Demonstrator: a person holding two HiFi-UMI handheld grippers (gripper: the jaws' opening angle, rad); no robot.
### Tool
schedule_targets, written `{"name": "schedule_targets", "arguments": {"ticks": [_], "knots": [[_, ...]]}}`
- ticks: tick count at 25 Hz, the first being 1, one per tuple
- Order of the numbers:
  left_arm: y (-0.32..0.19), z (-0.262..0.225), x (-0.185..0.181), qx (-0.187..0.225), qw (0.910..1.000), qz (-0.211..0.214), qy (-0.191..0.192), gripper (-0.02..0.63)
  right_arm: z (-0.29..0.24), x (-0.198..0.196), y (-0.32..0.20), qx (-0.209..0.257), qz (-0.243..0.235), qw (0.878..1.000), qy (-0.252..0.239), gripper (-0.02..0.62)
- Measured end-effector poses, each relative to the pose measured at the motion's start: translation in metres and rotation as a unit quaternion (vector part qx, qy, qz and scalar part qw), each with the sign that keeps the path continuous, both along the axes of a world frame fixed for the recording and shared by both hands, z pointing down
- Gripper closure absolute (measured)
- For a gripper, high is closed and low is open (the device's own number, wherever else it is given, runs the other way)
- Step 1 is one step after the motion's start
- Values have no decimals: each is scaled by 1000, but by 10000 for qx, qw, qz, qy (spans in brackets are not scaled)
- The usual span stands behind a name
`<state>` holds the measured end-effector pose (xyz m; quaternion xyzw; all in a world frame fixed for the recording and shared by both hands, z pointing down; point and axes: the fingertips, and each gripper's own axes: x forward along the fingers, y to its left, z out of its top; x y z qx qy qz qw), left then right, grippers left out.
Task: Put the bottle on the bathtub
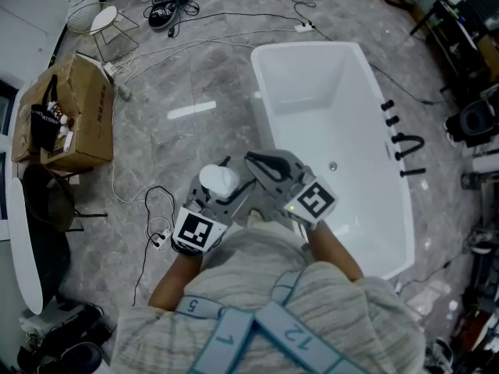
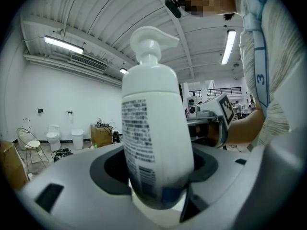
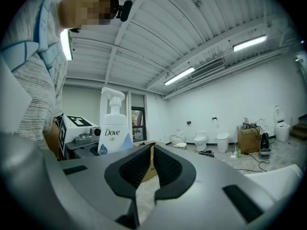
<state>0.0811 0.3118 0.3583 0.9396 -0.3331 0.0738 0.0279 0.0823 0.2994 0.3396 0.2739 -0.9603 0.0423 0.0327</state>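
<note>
Bottle (image 2: 156, 128) upright, gripped near its base between jaws of left gripper (image 1: 221, 189), above floor (image 1: 195, 76) just beside bathtub's (image 1: 308, 47) left rim. Right gripper (image 3: 149, 169) close alongside, jaws nearly together, nothing between them.

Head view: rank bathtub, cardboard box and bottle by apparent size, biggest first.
1. bathtub, largest by far.
2. cardboard box, clearly smaller.
3. bottle, smallest, though it sits nearest the camera and only its top shows, so the order holds.
</note>
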Motion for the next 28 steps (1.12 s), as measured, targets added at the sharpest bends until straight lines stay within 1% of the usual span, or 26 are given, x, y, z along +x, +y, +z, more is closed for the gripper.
{"name": "schedule_targets", "arguments": {"ticks": [7, 11, 16, 24, 28], "knots": [[-2, 0, 13, -15, 10000, 32, -36, 310, -4, 13, -4, -27, -3, 10000, -72, 592], [-8, 1, 9, -45, 10000, 25, -15, 310, -6, 9, -11, 26, -30, 9999, -97, 592], [-20, 8, 1, -98, 9999, -26, 50, 311, 2, 1, -17, -1, -77, 10000, -2, 592], [-58, 14, -9, -107, 9999, 25, 123, 311, 7, -6, -55, -64, 70, 10000, 22, 592], [-87, 18, -23, -179, 9997, -2, 170, 311, 9, -19, -83, -78, 89, 9999, 58, 592]]}}
